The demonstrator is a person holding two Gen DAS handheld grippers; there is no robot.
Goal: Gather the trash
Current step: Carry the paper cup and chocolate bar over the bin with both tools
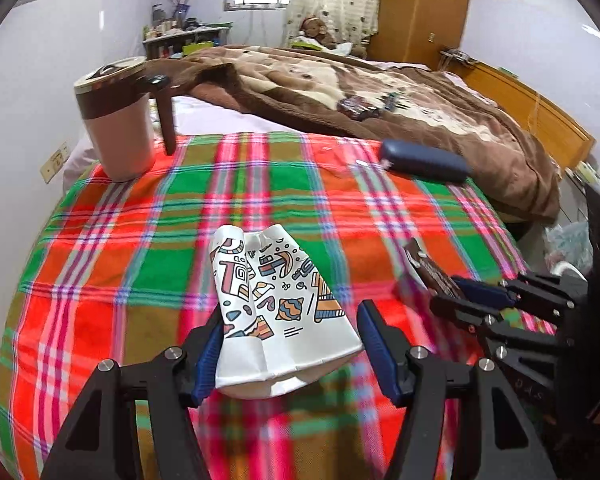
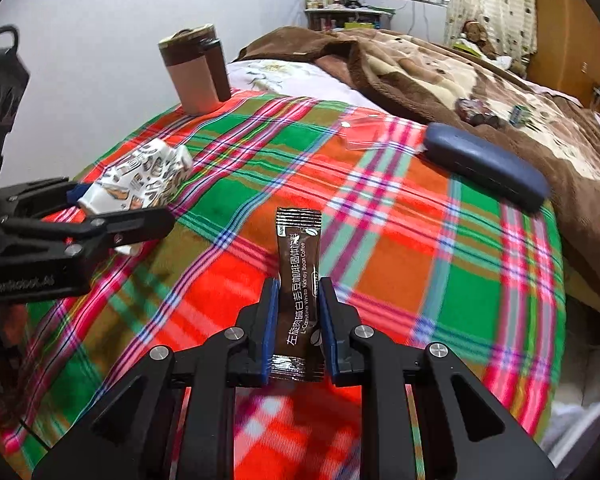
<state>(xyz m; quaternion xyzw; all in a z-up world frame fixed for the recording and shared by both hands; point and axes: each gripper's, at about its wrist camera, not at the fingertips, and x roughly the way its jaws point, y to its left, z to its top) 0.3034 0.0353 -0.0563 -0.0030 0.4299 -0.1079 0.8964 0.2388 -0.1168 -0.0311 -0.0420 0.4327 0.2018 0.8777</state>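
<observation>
while both pieces of trash are gripped above a plaid blanket, the scene reads as follows.
paper cup: crushed flat, white with coloured doodle print, between the pads of the left gripper, held over the blanket near its front edge.
left gripper: jaws about half apart, blue pads pressed against the two sides of the flattened cup; seen from the right wrist camera, it sits at the left with the cup sticking out.
coffee sachet: slim brown stick pack with white lettering, upright between the pads of the right gripper, its top end free above the blanket.
right gripper: jaws nearly together, clamped on the sachet's lower half.
plaid blanket: red, green and orange checks, spread over the near end of the bed.
travel mug: pink with brown lid and handle, standing upright at the blanket's far left corner.
glasses case: dark blue, oblong, lying at the blanket's far right, against a brown quilt.
</observation>
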